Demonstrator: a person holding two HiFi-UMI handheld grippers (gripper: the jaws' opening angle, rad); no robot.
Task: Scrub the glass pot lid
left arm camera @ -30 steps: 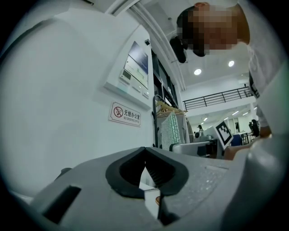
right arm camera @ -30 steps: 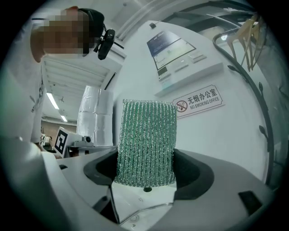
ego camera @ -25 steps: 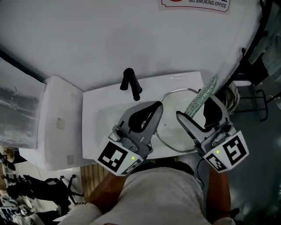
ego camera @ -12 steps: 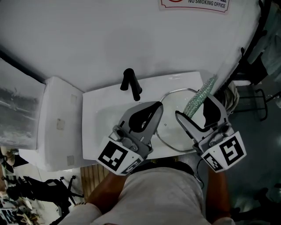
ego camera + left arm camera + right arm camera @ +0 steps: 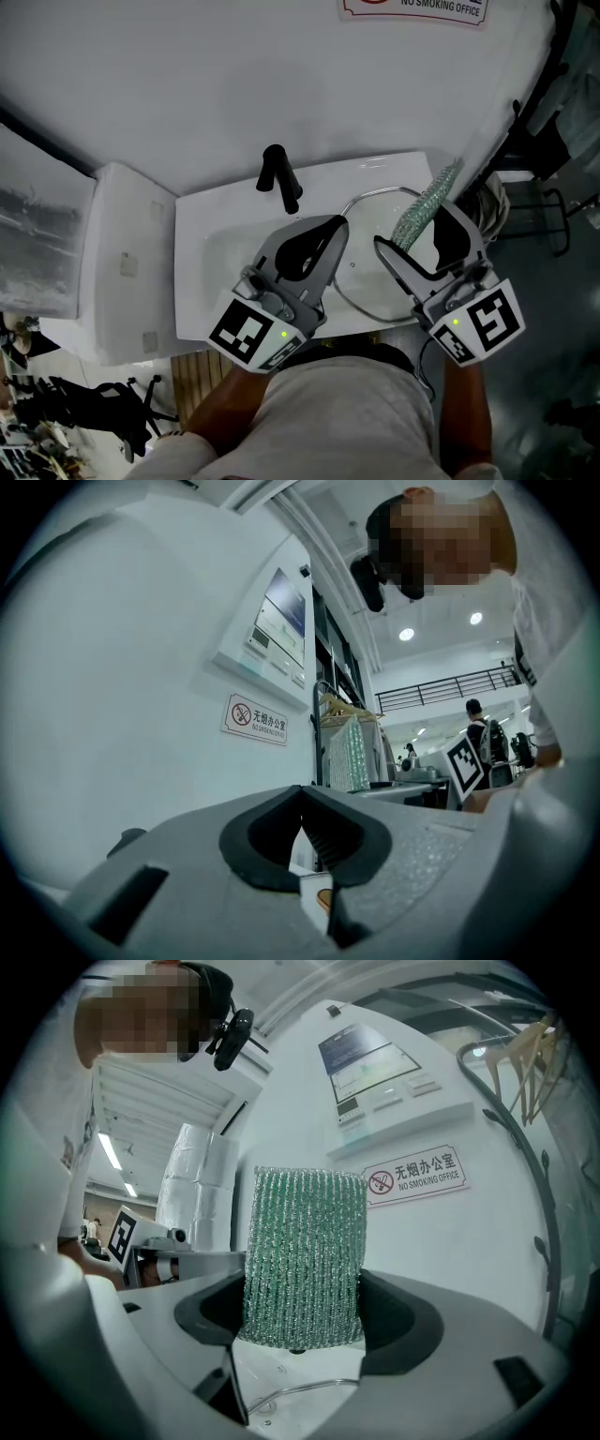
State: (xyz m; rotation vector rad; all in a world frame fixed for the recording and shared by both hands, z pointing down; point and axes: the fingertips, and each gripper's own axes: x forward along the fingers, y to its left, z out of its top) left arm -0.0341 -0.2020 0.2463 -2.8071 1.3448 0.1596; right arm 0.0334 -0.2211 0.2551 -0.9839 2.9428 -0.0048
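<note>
Fingers (image 5: 258, 841) on the left gripper (image 5: 336, 227) are pinched fully together with nothing in them, and it's hanging just in front of the black tap (image 5: 279, 178), over the white sink (image 5: 202, 211). The right gripper (image 5: 415, 228) is clamped on a green mesh scrubber (image 5: 305, 1255), which sticks up out of its fingers (image 5: 412, 1321), off to the right of the tap.

The glass lid (image 5: 366, 281) is lying flat in the sink, right of the tap and a bit nearer the person, and both grippers sit over it. From the right gripper view you can just see its rim curving below the scrubber.

Progress-wise I'd say this is still the early bit. The scrubber is in hand and the lid is where it needs to be, but the scrubber looks like it's held up off the glass, not rubbing it. I can't see any suds or water either, so basically all of the scrubbing is left. The left gripper isn't steadying the lid, so I'd guess the lid could slide around once the scrubber pushes on it.
</note>
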